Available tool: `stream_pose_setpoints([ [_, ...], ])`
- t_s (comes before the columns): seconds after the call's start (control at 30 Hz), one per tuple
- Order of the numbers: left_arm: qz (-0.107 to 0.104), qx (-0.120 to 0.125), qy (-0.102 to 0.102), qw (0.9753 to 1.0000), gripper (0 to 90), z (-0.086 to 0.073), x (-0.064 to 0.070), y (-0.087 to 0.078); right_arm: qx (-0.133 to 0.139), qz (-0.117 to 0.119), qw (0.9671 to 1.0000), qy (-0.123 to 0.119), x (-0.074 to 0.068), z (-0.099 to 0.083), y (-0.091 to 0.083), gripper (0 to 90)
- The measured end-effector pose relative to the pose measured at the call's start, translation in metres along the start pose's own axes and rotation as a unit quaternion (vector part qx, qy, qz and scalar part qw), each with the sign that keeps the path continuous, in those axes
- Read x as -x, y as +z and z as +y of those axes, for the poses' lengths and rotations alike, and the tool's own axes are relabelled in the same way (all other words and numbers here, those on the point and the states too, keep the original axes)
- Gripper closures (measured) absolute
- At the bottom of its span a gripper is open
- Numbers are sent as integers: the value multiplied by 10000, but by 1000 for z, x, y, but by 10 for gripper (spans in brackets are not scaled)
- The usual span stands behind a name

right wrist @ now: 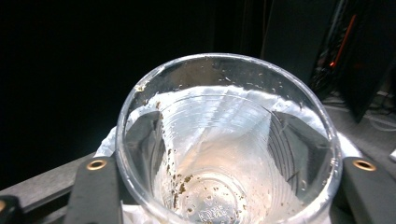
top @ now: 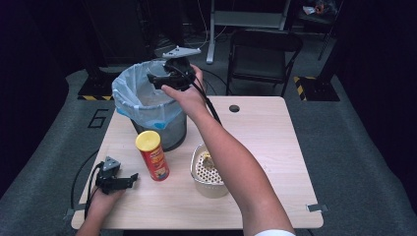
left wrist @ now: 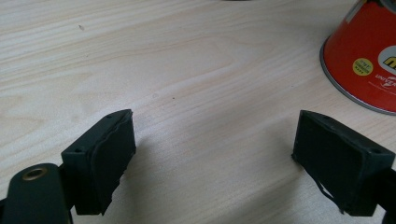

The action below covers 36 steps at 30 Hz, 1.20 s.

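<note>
One clear cup, crumbs stuck inside, clamped between the jaws of the right hand-held gripper, held over the lined bin at the far left of the surface. Mouth facing the right gripper view's camera, jaws pressed on both sides. Nearer, beside the bin: red can with yellow lid, upright; just right of it, a perforated basket. Left hand-held gripper low on the surface, jaws spread wide, empty, near the can
</note>
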<state>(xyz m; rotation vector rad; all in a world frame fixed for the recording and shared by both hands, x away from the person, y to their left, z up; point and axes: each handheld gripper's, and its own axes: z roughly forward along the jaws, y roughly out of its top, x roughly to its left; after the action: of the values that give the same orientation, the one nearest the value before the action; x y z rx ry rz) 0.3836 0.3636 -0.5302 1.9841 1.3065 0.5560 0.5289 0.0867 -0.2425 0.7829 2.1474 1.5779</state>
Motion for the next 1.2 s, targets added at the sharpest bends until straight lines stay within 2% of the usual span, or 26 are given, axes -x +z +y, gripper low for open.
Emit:
stream_pose_setpoints([
  [0.03,0,0,0,10000,125,0,0,0,0,0,10000,0,0,0,0,326],
  [0.07,7,0,-4,10000,126,0,0,0,-175,49,9998,-27,-1,-2,6,254],
  [0.1,7,0,-4,10000,126,0,0,0,-175,49,9998,-27,-1,-2,6,254],
  [0.17,11,-1,-7,10000,126,0,0,0,-347,61,9994,58,-2,-6,11,120],
  [0.2,19,-9,-10,10000,126,0,1,0,-392,70,9992,71,-3,-9,11,115],
  [0.23,19,-9,-10,10000,126,0,1,0,-392,70,9992,71,-3,-9,11,115],
  [0.3,23,-4,-12,10000,125,0,1,0,-221,53,9997,34,-1,-11,3,110],
  [0.43,21,-10,-21,10000,126,0,1,-1,-161,43,9999,38,3,-10,-7,115],
  [0.53,29,-17,-47,10000,127,0,1,-1,-1,97,10000,16,6,-10,-24,130],
  [0.57,29,-17,-47,10000,127,0,1,-1,-1,97,10000,16,6,-10,-24,130],
  [0.67,22,-35,-37,10000,129,0,1,-2,48,169,9998,-46,9,-13,-41,142],
  [0.7,38,13,-53,10000,129,0,1,-1,48,169,9998,-46,9,-13,-41,142],
  [0.73,43,38,-122,9999,132,0,2,-1,70,190,9998,-39,11,-16,-50,147],
  [0.83,47,30,-141,9999,136,0,2,-2,101,214,9997,-55,13,-18,-59,157],
  [0.87,-3,-46,-162,9999,138,0,1,-3,117,217,9997,-53,15,-22,-68,158],
  [0.9,-3,-46,-162,9999,142,0,1,-3,117,217,9997,-53,15,-22,-68,158],
  [0.93,-6,6,-223,9998,142,0,0,-3,179,190,9996,-74,17,-25,-78,165],
  [1.03,-24,-10,-289,9996,142,1,-1,-5,182,128,9997,-81,20,-30,-88,168],
  [1.07,-42,17,-291,9996,143,2,0,-8,212,118,9997,-42,24,-37,-99,171],
  [1.1,-42,17,-291,9996,143,2,0,-8,212,118,9997,-42,24,-37,-99,171],
  [1.17,-67,92,-244,9996,141,4,2,-11,206,4,9998,7,29,-50,-115,176],
  [1.2,-79,137,-219,9996,139,5,3,-13,197,-17,9998,-72,32,-54,-119,178],
])
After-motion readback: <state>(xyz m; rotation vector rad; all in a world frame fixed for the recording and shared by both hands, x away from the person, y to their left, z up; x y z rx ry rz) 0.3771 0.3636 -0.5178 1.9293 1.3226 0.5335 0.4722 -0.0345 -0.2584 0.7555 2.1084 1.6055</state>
